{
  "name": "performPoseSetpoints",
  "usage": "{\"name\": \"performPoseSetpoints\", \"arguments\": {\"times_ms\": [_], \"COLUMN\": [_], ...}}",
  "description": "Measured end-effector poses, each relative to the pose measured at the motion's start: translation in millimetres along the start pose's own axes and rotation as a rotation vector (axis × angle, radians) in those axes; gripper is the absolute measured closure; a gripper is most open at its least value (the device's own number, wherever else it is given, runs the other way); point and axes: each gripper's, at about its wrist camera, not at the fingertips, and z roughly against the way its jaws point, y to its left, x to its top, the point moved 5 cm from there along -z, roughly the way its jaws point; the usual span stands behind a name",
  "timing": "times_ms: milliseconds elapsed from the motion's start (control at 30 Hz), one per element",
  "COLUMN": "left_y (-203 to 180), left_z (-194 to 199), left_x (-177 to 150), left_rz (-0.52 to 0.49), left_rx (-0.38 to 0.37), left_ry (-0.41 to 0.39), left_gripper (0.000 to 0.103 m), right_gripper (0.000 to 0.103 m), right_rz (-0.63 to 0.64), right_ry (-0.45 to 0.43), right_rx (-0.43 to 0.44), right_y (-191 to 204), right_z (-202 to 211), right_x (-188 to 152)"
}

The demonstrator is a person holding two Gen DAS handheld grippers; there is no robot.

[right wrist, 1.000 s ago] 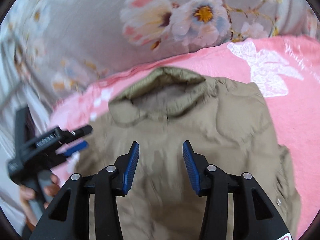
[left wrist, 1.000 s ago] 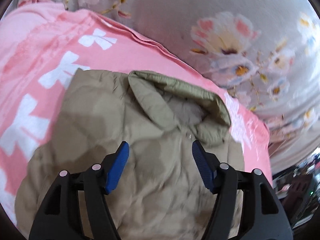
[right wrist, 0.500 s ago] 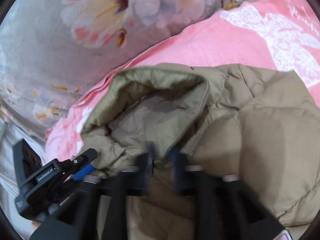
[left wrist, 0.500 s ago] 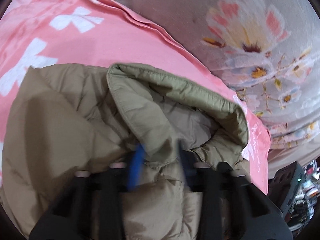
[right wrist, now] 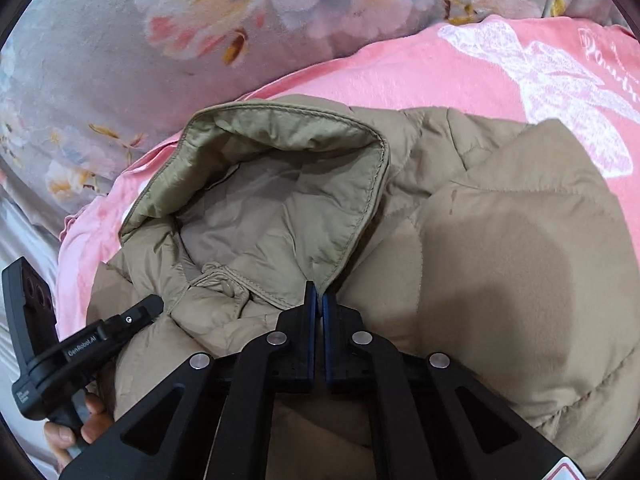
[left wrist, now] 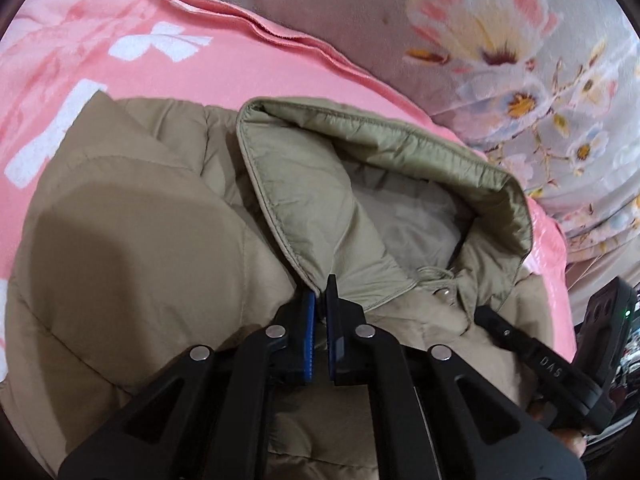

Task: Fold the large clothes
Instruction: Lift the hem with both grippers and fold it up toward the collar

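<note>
A khaki puffer jacket (left wrist: 132, 240) (right wrist: 500, 260) lies front-up on a pink blanket (left wrist: 240, 64), its hood (left wrist: 380, 160) (right wrist: 280, 160) standing open. My left gripper (left wrist: 320, 300) is shut on the lower tip of the hood's left edge. In the right wrist view my right gripper (right wrist: 319, 296) is shut on the tip of the hood's right edge. Each gripper also shows in the other view: the right gripper (left wrist: 482, 312) at the hood's right base, the left gripper (right wrist: 154, 304) at its left base. A snap button (right wrist: 228, 288) sits between them.
The pink blanket (right wrist: 440, 72) with white prints lies on a grey floral bedsheet (left wrist: 500, 40) (right wrist: 120, 40) that rises behind it. A person's hand (right wrist: 76, 428) holds the left gripper's handle. The bed's edge and dark clutter (left wrist: 624, 352) show at far right.
Both grippers came down from above the jacket's chest toward the hood. Their jaws went from wide open to shut, each on one edge of the hood.
</note>
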Motion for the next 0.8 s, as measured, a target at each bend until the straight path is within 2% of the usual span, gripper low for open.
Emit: {"name": "performPoseSetpoints", "arguments": {"times_ms": [133,533,600,700,800], "left_y": [-2.9,-3.5,-3.2,3.2,11.3], "left_z": [-6.0,-12.1,-10.7,0.3,21.3], "left_x": [-4.0,-5.7,-6.0,-6.6,-7.9], "left_rz": [-0.042,-0.070,-0.066,-0.029,-0.030], "left_rx": [0.037,0.065,0.056,-0.001,-0.004], "left_ry": [-0.005,-0.019,-0.027,-0.040,-0.028], "left_gripper": [0.099,0.098,0.098,0.094,0.091], "right_gripper": [0.103,0.103,0.103,0.103,0.101], "right_rz": [0.020,0.019,0.014,-0.001,0.048], "right_ry": [-0.005,-0.012,-0.011,0.014,0.030], "right_rx": [-0.025,-0.019,-0.011,0.029,-0.014], "right_y": [-0.1,-1.8,-1.8,-4.9,-5.8], "right_z": [-5.1,-7.6,-8.1,-5.6,15.7], "right_x": [-3.1,-3.5,-3.2,-2.3,-5.9]}}
